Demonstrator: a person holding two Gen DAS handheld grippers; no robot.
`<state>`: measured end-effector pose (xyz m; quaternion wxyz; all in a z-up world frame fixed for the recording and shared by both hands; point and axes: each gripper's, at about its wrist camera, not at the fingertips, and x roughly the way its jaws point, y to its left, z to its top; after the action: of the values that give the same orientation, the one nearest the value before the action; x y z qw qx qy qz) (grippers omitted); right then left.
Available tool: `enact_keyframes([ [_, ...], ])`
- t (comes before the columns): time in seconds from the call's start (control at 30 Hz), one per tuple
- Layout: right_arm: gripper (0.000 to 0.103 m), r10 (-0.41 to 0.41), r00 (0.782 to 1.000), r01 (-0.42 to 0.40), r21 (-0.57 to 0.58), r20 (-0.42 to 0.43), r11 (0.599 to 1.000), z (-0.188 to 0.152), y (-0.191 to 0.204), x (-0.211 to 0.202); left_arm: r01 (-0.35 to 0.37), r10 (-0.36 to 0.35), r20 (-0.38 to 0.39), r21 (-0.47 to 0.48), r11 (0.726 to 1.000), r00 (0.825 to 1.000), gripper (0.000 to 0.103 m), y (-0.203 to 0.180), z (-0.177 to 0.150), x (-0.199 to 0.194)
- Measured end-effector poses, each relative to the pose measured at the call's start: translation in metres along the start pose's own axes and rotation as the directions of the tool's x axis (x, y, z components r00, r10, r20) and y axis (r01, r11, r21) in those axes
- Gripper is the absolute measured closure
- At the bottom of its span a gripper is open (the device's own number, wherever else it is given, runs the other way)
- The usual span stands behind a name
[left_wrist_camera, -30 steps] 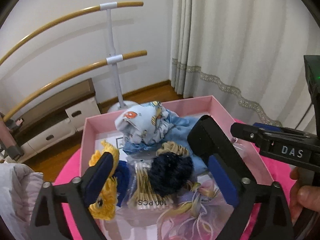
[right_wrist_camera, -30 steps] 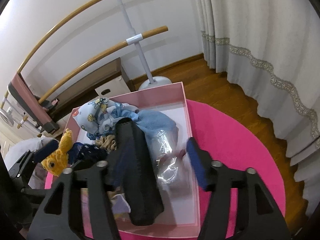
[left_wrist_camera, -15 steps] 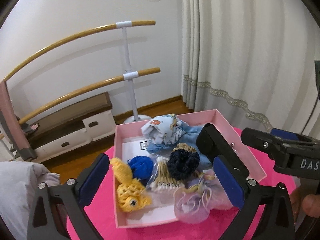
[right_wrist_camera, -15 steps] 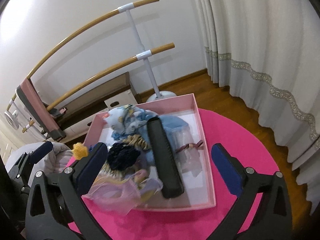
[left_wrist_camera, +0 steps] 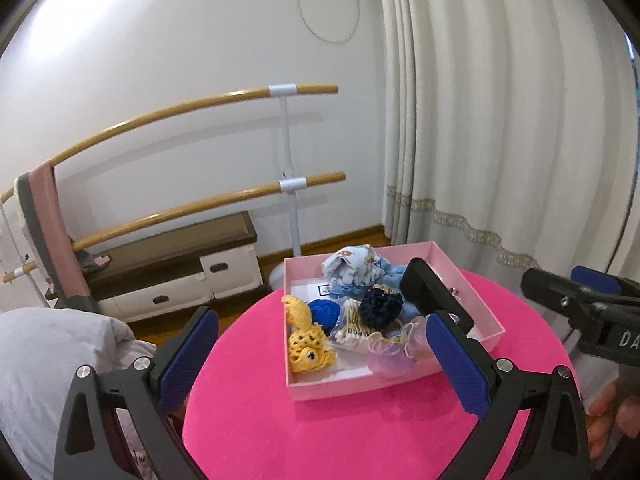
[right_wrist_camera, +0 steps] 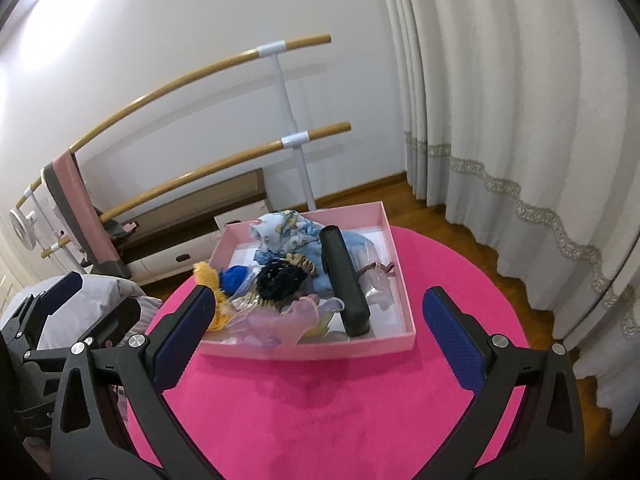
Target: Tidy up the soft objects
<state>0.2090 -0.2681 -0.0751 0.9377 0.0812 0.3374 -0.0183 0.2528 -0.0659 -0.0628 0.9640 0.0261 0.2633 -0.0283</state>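
From the left wrist we see our left gripper (left_wrist_camera: 320, 360) with its jaws spread as wide as they go, having just been opening, nothing between the blue pads and nothing touched; beyond the fingertips the pink box (left_wrist_camera: 486, 308) sits on the round pink table (left_wrist_camera: 248, 420); inside it lie a yellow crochet toy (left_wrist_camera: 308, 346), a blue yarn ball (left_wrist_camera: 324, 311), a pack of cotton swabs (left_wrist_camera: 354, 326), a dark scrunchie (left_wrist_camera: 380, 307), a patterned cloth (left_wrist_camera: 352, 266) at the far side, a black case (left_wrist_camera: 434, 296) lying lengthwise, and a sheer pouch (left_wrist_camera: 394, 354) at the near wall; a hand (left_wrist_camera: 612, 412) shows at the right edge.

From the right wrist we see our right gripper (right_wrist_camera: 320, 340) likewise gaping, its jaws having just been opening, empty and clear of everything; the same box (right_wrist_camera: 400, 272) lies ahead on the table (right_wrist_camera: 320, 412), the case (right_wrist_camera: 344, 284) propped across the heap, the pouch (right_wrist_camera: 280, 326) spilling over the near wall, the cloth (right_wrist_camera: 286, 230) at the back; the other gripper (right_wrist_camera: 64, 292) shows at the left.
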Motion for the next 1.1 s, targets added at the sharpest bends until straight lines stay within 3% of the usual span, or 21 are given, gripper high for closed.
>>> enact_keyframes([
  [0.23, 0.0, -0.007, 0.996, 0.01, -0.026, 0.085, 1.0, -0.017, 0.018, -0.066, -0.031, 0.032, 0.055, -0.011, 0.999, 0.998, 0.0, 0.003, -0.038, -0.061],
  [0.67, 0.0, -0.042, 0.984, 0.041, 0.008, 0.174, 0.999, -0.09, 0.033, -0.17, -0.05, 0.053, 0.096, -0.04, 0.998, 0.994, 0.0, 0.003, -0.095, -0.168],
  [1.1, 0.0, -0.097, 0.97, 0.102, -0.011, 0.224, 0.995, -0.143, 0.049, -0.226, -0.021, 0.024, 0.14, -0.027, 0.999, 0.99, 0.0, -0.012, -0.124, -0.262],
])
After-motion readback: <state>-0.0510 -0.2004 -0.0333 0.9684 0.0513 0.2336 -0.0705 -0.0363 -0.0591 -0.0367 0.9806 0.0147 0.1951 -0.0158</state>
